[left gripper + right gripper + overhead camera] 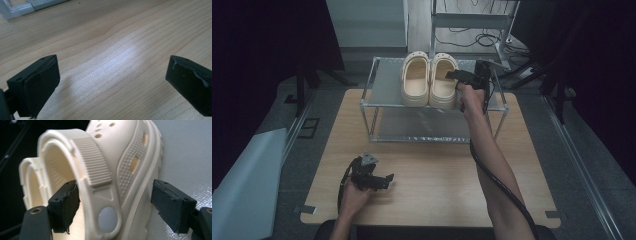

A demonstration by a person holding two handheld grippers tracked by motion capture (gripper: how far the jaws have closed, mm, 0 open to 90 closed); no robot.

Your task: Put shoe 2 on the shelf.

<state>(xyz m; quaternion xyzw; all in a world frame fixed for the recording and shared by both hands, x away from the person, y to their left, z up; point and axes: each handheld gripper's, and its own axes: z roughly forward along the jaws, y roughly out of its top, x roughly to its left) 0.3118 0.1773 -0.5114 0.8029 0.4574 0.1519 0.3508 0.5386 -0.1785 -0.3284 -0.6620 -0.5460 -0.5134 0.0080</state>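
A light wooden tabletop (427, 165) carries a two-tier metal-framed rack (384, 107) at its far edge; tangled black cables (477, 37) lie beyond the rack.

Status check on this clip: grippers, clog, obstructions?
Left gripper open, idle over table. Right gripper open, jaws straddling right clog's side wall on rack. Nothing obstructing.

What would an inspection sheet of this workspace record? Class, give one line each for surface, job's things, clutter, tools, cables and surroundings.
Surface: pale wooden table, bare in front.
Job's things: pair of cream clogs side by side on the top shelf of a metal rack.
Clutter: nothing seen.
Tools: right tool open, jaws either side of the right clog's wall; left tool open, low over the table.
Cables: black cable along the right forearm; more on the floor behind.
Surroundings: dark; metal frames behind.
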